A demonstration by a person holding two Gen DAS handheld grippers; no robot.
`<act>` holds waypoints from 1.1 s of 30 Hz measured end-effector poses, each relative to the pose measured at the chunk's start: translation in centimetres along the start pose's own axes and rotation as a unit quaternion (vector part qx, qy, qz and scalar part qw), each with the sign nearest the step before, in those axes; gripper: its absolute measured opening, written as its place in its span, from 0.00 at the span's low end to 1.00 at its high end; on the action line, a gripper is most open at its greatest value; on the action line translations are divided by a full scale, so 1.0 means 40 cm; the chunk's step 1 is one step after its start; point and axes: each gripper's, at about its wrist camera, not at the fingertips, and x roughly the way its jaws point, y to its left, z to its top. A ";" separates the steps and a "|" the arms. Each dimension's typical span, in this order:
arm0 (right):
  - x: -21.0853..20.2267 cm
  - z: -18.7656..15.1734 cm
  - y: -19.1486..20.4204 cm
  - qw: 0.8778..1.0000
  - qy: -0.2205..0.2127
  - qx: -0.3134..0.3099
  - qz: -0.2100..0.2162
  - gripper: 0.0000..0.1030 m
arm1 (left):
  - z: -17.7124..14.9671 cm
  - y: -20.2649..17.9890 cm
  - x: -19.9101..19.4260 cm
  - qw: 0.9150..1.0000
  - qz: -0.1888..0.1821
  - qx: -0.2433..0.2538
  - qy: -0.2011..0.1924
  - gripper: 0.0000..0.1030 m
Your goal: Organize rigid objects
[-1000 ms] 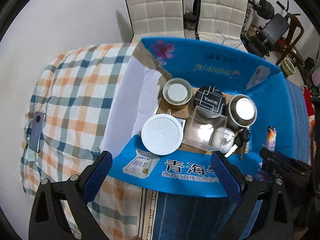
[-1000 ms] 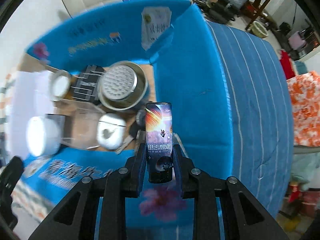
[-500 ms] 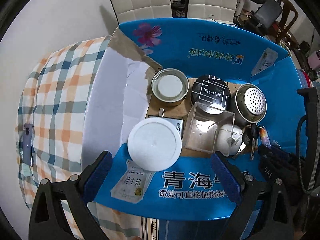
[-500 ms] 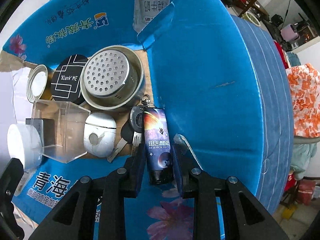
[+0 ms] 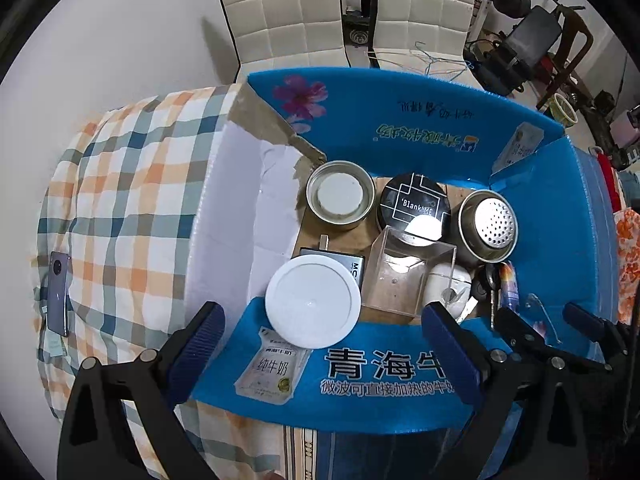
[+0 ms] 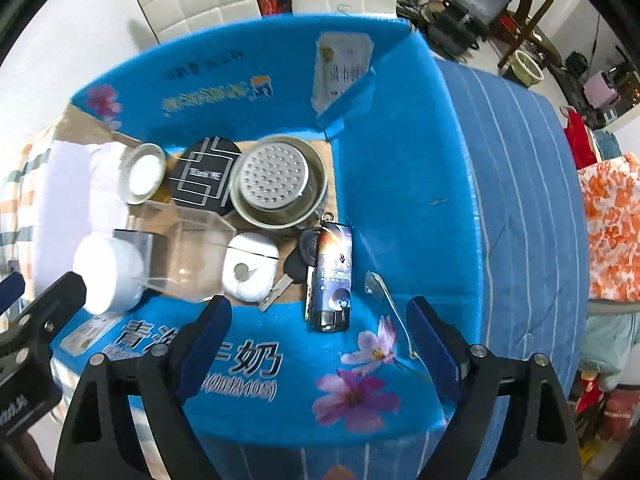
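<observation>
Space-print tube (image 6: 330, 276) lies in box, just ahead of right hand-held gripper (image 6: 316, 332), jaws spread, apparently untouched.

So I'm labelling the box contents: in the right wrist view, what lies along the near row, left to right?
White round lidded tub → clear plastic square box → white rounded earbud-style case → black car key → dark space-print cylindrical tube.

We see one big blue box (image 5: 400, 128). Inside it we count one white round lid (image 5: 313, 303), one tin can (image 5: 341, 196), one black round tin (image 5: 414, 203), one metal cup with holes (image 5: 489, 225), one clear plastic box (image 5: 408, 276), one white case (image 6: 250, 266), one space can (image 6: 331, 276) and one bunch of keys (image 6: 304, 260). We see two white chairs (image 5: 286, 12) and one phone (image 5: 59, 292).
</observation>
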 end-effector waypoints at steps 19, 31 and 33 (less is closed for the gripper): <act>-0.620 -0.217 -0.038 0.989 -0.136 -0.005 0.064 0.92 | -0.080 0.048 -0.463 0.993 -0.038 0.001 -0.113 0.98; -0.793 -0.286 -0.044 0.985 -0.159 -0.013 0.063 0.93 | -0.163 0.063 -0.624 0.989 -0.037 -0.005 -0.144 0.98; -0.796 -0.285 -0.042 0.985 -0.163 -0.014 0.056 0.93 | -0.173 0.062 -0.633 0.988 -0.035 -0.003 -0.149 0.98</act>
